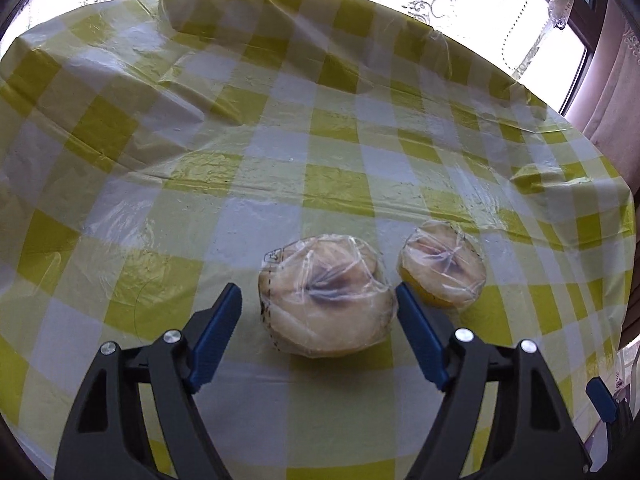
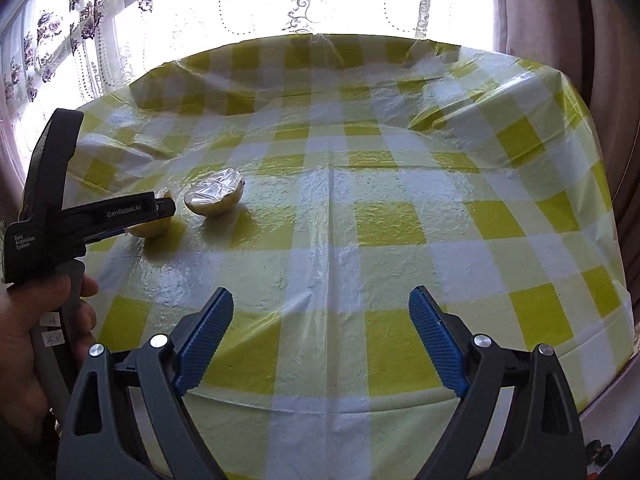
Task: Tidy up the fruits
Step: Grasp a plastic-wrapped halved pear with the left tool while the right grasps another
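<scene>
Lemon halves (image 1: 326, 298), film-wrapped and probably slippery, sat on the tablecloth (image 1: 280, 160); the left gripper (image 1: 318, 300) stood wide around one's rind, the right gripper (image 2: 320, 308) wide, empty.

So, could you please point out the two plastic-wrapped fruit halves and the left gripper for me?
Larger wrapped fruit half (image 1: 326, 300): left wrist view, on its wrapped cut face.
Smaller wrapped fruit half (image 1: 442, 266): left wrist view, on its cut face.
Left gripper (image 1: 319, 292): left wrist view, midway between its open fingertips.

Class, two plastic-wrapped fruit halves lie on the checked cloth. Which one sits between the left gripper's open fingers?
The larger plastic-wrapped fruit half, directly between the left gripper fingers; the smaller wrapped half lies outside, beyond its right finger.
</scene>
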`<state>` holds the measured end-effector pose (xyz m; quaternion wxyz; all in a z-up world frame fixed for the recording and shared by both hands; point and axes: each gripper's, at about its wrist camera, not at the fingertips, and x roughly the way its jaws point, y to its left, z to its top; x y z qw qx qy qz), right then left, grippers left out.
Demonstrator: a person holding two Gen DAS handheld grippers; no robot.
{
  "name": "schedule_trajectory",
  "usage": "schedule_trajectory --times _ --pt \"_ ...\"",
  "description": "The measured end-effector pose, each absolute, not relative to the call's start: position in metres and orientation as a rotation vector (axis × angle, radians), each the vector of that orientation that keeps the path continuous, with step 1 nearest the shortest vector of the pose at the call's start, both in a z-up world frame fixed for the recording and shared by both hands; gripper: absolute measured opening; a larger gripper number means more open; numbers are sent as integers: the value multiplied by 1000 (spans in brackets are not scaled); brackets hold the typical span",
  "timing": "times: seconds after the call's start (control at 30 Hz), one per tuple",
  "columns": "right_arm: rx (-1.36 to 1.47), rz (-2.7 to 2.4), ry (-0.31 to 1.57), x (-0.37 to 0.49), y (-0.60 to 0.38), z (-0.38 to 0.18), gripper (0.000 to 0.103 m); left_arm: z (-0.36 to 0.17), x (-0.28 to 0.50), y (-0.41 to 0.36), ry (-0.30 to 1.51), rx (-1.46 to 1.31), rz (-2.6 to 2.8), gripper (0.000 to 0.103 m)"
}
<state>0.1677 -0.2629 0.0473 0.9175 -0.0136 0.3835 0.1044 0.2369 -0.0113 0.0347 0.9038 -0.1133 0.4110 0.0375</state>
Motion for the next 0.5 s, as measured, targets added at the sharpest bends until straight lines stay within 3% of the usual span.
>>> schedule_trajectory --times 0.1,0.5 --pt "-36 213 806 173 -259 44 87 31 242 -14 860 -221 66 65" --pt "-54 231 845 193 -235 37 87 31 225 7 824 -288 109 64"
